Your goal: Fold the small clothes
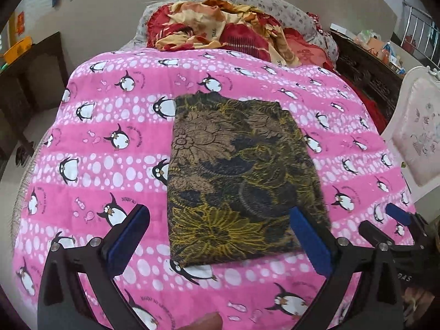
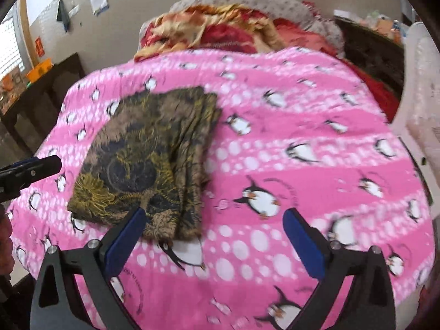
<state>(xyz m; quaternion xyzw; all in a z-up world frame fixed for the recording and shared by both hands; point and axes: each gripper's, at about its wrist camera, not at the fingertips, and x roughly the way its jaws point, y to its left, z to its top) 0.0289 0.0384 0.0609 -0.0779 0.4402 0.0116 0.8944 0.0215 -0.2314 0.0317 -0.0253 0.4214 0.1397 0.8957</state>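
While the folded garment [image 1: 236,181] is seen in the left wrist view at the centre of the frame, lying flat on the pink penguin blanket [image 1: 110,143], the left gripper [image 1: 220,236] is held with its jaws spread wide and nothing between them. Its left pad is set over bare blanket and its right pad overlaps the cloth's lower right edge; contact cannot be told. At the lower right edge of the frame the right gripper [image 1: 396,220] is partly seen. For the step judged to be in hand, a last fold or a squaring-up, the near corners would best be pinched at the very edge, so that all layers are taken together. Counted here: 1 garment, 1 blanket, 2 grippers, 1 heap of red and yellow bedding [image 1: 220,27] at upper centre.

When the right wrist view is taken, the garment [image 2: 143,159] is found left of centre, its stacked layers showing along its right edge. The right gripper [image 2: 214,236] is likewise spread and empty, its left pad at the cloth's near corner. The left gripper [image 2: 30,173] enters at the left edge. Counted: 1 garment, 2 grippers, 1 blanket [image 2: 302,137].
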